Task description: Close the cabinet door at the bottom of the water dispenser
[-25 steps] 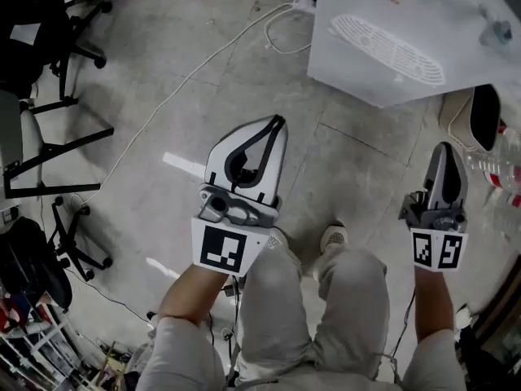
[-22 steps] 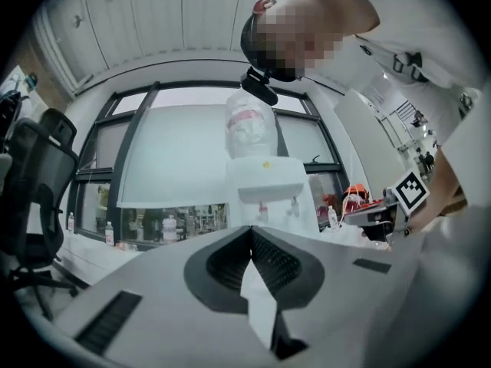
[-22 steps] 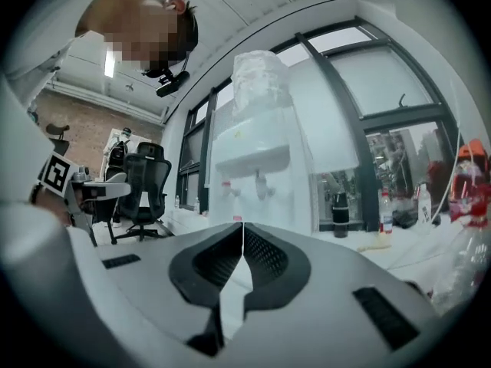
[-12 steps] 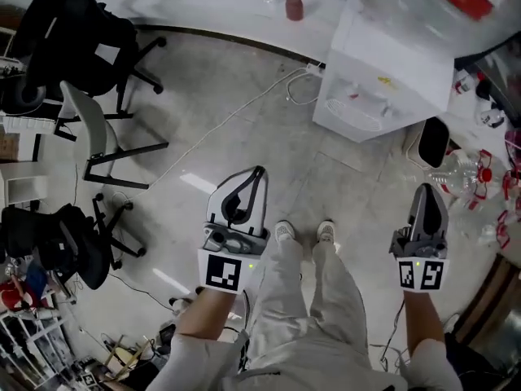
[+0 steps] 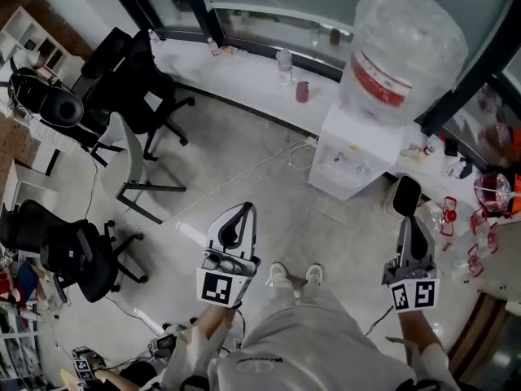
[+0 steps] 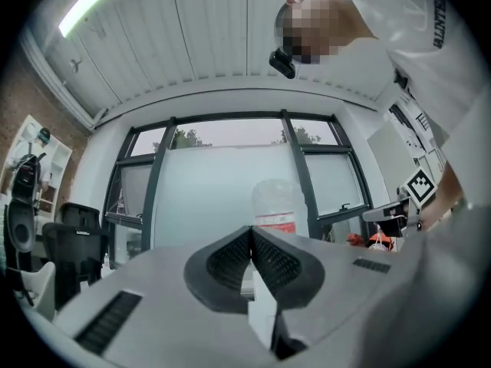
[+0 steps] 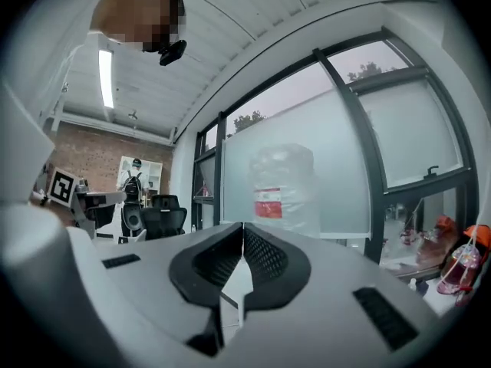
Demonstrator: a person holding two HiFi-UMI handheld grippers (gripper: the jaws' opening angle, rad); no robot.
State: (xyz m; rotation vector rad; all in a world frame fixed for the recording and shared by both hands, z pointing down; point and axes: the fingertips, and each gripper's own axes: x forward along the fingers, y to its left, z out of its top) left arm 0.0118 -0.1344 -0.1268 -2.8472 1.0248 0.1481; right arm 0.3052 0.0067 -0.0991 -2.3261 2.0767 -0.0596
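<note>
- Water dispenser [image 5: 352, 163] – a white body with a large water bottle [image 5: 404, 49] on top – is found against the window wall [image 5: 269, 2], ahead and to the right of the person's feet.
- Cabinet door: no leaf is seen standing out from the base. The lower front is steeply foreshortened in the head view and is cut off by the jaws in both gripper views, so a shut door cannot be confirmed. The closing is judged probably done, with nothing plainly left.
- Left gripper [image 5: 246, 208]: jaws are pressed tip to tip, with nothing between them (only the open room is seen past them). It is held well apart from the dispenser.
- Right gripper [image 5: 405, 221]: jaws are likewise together and empty, nearer the dispenser's side but touching nothing.

Surroundings:
- Black office chairs [image 5: 138, 88] are grouped at the left, well clear of the dispenser.
- A white ledge [image 5: 244, 76] runs under the windows.
- A dark bin [image 5: 404, 195] stands just beside the dispenser's right flank – the one thing close enough to crowd a reach there.
- Loose plastic bottles [image 5: 460, 222] are scattered beyond it.
- A cable [image 5: 244, 173] trails across the floor [image 5: 244, 137] to the dispenser's left; it is judged a trip risk, not a block to the door.
- A clear bottle [image 5: 283, 62] and a red cup [image 5: 302, 92] sit on the ledge.
</note>
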